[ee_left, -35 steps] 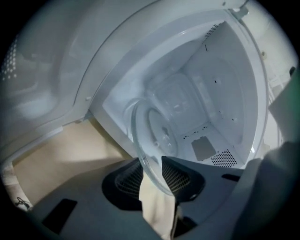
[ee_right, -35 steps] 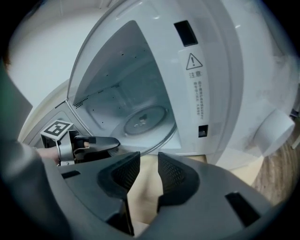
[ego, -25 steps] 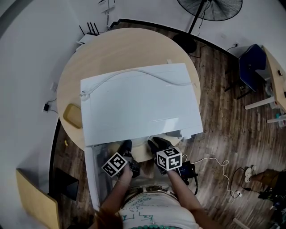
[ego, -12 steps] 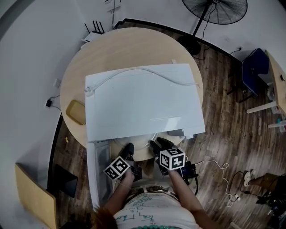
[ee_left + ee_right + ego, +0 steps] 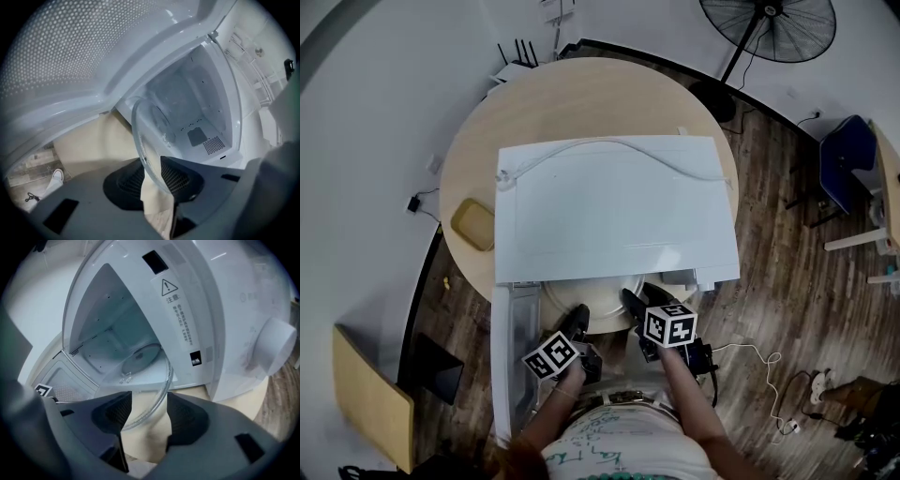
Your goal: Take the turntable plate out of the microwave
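White microwave [image 5: 619, 206] at table [image 5: 581, 98] near edge, door [image 5: 512, 347] open; clear plate [image 5: 145, 380] half out, left tongs [image 5: 579, 317] clamp rim, right tongs [image 5: 636, 300] just loosening round it.

On the round table [image 5: 581, 94], the microwave [image 5: 614, 211] (door [image 5: 508, 342] open at its left), turntable plate [image 5: 598, 296] half out of its front.

From overhead the microwave [image 5: 614, 211] covers most of the plate [image 5: 581, 292] ahead of the left gripper [image 5: 578, 316]. The plate's near rim disappears between that gripper's jaws. Left of it, the door [image 5: 70, 56] runs off frame.
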The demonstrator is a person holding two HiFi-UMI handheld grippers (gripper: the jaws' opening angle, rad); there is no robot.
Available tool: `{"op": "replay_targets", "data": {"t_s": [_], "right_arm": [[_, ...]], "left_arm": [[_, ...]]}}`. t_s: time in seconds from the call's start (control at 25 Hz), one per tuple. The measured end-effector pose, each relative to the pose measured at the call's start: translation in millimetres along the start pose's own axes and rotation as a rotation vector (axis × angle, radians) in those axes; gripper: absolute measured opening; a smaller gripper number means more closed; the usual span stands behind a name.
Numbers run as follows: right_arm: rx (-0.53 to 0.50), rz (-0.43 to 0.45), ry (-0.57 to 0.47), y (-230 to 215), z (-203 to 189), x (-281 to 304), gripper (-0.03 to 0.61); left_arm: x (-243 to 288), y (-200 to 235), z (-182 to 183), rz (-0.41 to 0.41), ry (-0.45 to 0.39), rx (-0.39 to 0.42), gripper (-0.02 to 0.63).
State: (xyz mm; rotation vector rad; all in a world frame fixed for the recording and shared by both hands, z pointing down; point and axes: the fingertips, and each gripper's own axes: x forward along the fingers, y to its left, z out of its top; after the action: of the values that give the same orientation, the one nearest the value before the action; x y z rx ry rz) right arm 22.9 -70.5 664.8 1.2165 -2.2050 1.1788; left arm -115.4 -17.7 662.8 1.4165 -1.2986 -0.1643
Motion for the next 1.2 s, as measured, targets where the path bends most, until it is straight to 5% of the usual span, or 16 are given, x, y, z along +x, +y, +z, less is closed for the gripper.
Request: {"op": "replay_targets", "data": {"t_s": [0.48,0.84,1.2], "right_arm": [[0.101,0.065,-0.004,-3,1,14,0.244],[0.223,0.191,-0.035,-1,3,24,0.184],[0.584,0.386,-0.104,0,3,19,0.067]], "left_arm": [[-18,4,-14,-0.013,-0.001,0.008,0.109],[-23,5,-19,-0.026,-0.007,0.012,0.107],[-24,10,-20,-0.026,-0.001,0.067,0.115]]}}
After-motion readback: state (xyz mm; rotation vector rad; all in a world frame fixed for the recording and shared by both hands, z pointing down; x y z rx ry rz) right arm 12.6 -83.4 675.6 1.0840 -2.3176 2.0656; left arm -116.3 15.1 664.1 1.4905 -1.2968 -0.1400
